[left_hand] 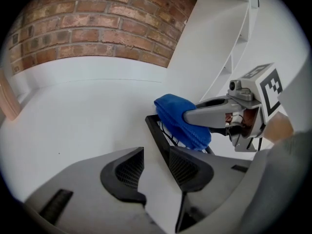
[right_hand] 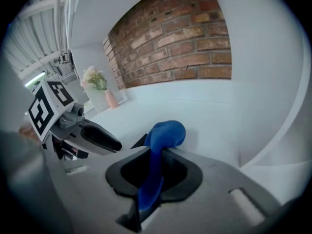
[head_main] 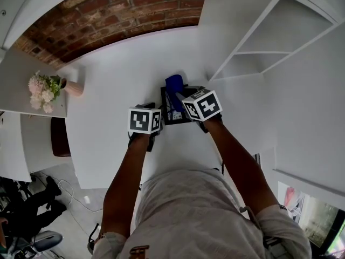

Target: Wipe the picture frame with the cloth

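Left tongs [left_hand: 152, 161] apart, seemingly astride frame [left_hand: 157, 134]; right tongs [right_hand: 153, 172] pinch cloth [right_hand: 166, 133].

The cloth [left_hand: 178, 113] is showing solid blue against the black picture frame [left_hand: 157, 135] on a plain white table [head_main: 118, 80]. The brick wall [head_main: 124, 9] is showing red-brown with pale mortar lines. The flowers [head_main: 43, 90] are showing pink and white in a peach vase [head_main: 73, 88].

Left of and ahead of the left gripper [left_hand: 153, 165], the white tabletop [head_main: 118, 74] gives open room as far as the red brick wall [head_main: 124, 9]. Just to its right, the black-edged picture frame [left_hand: 158, 136] and the right gripper [right_hand: 155, 167], clamped on the bunched blue cloth [right_hand: 165, 133], bar the way. A pink vase of pale flowers [head_main: 71, 87] stands far to the left. A white open shelf unit [head_main: 269, 42] rises beyond the right gripper.
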`<state>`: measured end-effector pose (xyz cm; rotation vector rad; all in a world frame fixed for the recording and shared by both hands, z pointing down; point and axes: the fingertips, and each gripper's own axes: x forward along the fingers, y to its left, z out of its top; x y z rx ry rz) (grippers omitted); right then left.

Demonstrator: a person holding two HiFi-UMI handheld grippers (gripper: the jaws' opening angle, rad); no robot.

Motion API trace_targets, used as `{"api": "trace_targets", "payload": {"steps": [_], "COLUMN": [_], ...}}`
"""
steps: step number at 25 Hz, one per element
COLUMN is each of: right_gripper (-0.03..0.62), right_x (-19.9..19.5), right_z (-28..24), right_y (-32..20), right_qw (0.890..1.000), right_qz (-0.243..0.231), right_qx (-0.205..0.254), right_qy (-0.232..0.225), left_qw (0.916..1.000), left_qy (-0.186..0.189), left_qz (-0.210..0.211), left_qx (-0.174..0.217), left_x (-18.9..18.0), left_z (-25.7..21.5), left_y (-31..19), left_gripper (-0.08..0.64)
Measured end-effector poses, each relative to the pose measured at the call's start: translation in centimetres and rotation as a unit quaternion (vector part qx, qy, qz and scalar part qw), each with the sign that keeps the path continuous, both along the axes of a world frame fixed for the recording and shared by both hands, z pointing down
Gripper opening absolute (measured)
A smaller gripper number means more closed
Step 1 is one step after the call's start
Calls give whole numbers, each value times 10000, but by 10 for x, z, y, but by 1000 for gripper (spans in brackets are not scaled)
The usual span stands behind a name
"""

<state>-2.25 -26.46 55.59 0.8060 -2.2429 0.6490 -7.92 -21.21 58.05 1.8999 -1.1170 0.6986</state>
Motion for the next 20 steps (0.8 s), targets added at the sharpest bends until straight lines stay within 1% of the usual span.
{"api": "trace_targets", "payload": {"steps": [5,12,16,20], "right_gripper": [48,48,48,48], "right_x": [29,67,61,40], "right_z": [1,-4,-27,-55], "right_y": [-6,-6,2,14], "right_qw": [9996,9980,9986,9989], "right_qz": [148,383,276,147], "right_qx": [24,112,322,442], "right_qy": [224,485,302,-109], "left_qw": [10000,9999,9999,9999], "left_qy": [-52,22,36,121], "left_qz": [-66,-119,-99,-101], "left_qx": [29,7,11,-12], "left_x": [2,1,1,1], "left_z": [0,0,1,1], "left_y": [2,2,2,2], "left_gripper": [156,156,158,160]}}
